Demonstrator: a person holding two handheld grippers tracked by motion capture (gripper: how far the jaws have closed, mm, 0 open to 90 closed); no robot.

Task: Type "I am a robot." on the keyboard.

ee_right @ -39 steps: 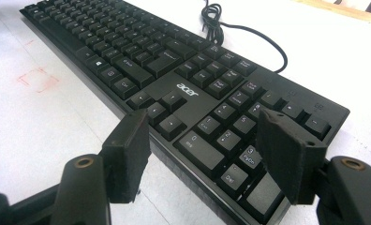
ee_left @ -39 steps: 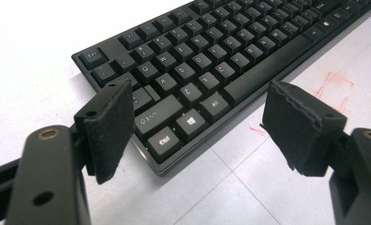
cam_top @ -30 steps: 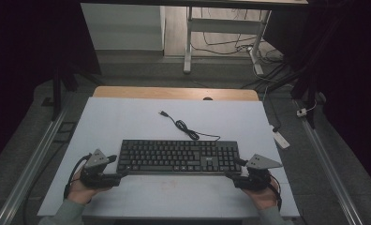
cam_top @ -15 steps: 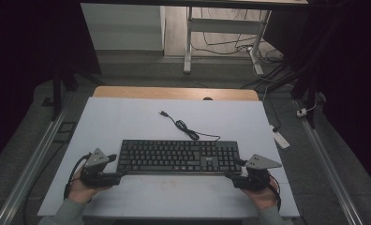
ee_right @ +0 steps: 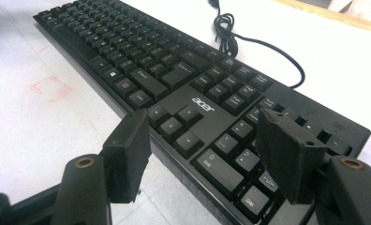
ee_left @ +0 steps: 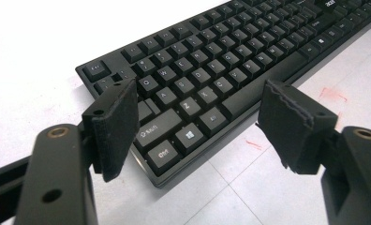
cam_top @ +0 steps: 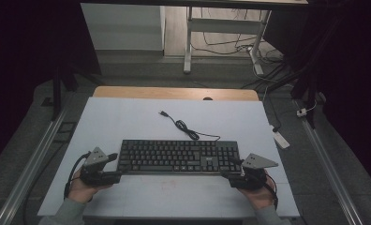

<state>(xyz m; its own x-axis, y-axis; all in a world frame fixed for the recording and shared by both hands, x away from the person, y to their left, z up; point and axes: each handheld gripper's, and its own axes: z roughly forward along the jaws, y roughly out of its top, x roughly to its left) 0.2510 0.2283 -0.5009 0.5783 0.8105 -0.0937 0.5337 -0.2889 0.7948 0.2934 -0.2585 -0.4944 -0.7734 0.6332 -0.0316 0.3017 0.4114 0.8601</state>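
High view has the keyboard (cam_top: 176, 156) flat on the white table (cam_top: 127, 117), my left claw (cam_top: 114, 168) and right claw (cam_top: 231, 172) at its two ends, both gaping, nothing gripped. Looks like pre-grab; next I'd pinch each end evenly before lifting

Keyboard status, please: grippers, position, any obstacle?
Left gripper open at keyboard left end; right gripper open at right end. Keyboard flat on table. Its cable loose behind, no obstacle.

The keyboard (ee_right: 193, 79) reads "acer" above its arrow keys.
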